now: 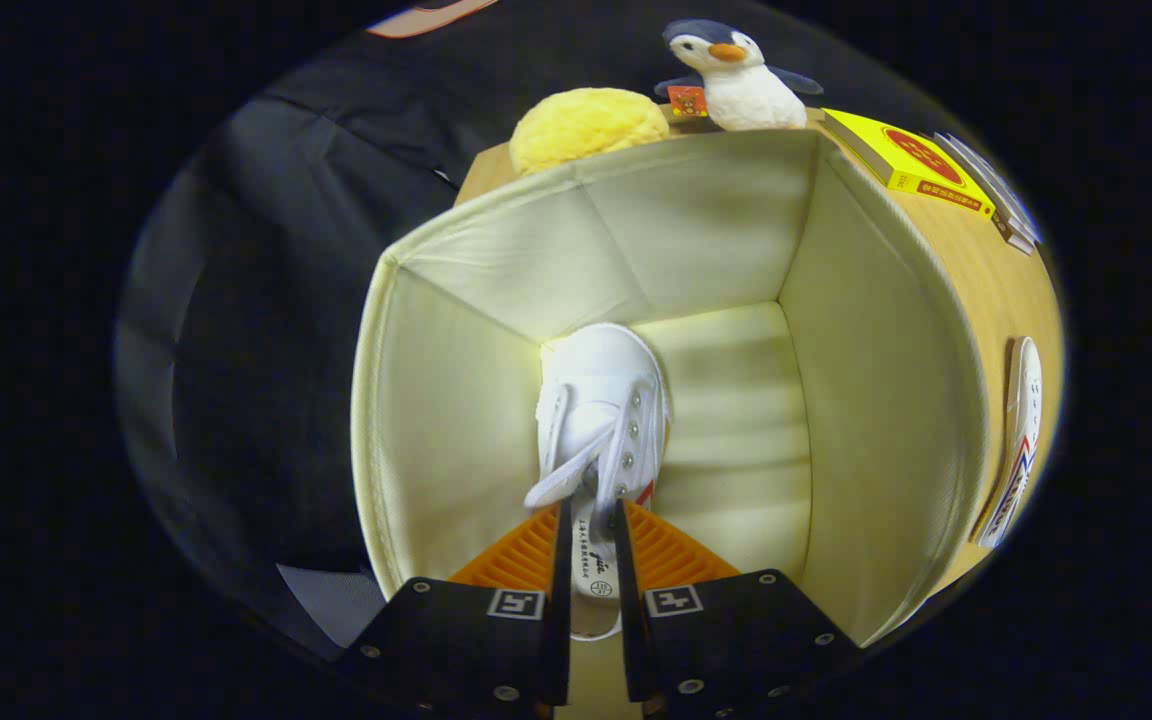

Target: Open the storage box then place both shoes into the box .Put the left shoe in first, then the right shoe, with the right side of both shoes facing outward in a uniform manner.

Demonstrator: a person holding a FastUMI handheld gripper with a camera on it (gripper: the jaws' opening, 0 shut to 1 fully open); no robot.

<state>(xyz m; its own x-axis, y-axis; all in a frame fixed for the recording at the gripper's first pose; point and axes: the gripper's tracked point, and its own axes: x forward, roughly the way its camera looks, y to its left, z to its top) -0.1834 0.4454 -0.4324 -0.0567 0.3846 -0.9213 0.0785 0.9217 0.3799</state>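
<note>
A cream fabric storage box point(866, 330) stands open on the wooden table, and I look down into it. A white canvas shoe point(601, 410) hangs inside the box, toe pointing down toward the box floor near its left wall. My gripper point(591, 560) is shut on the shoe at its tongue and heel opening, both fingers pressing it from the sides. The second white shoe point(1021, 440), with red and blue stripes, lies on the table outside the box's right wall.
Beyond the box sit a yellow fluffy sponge point(586, 125) and a penguin plush toy point(736, 80). A yellow book point(911, 165) and some cards point(996, 195) lie on the table point(996, 290) at the back right. The table edge runs along the box's left side.
</note>
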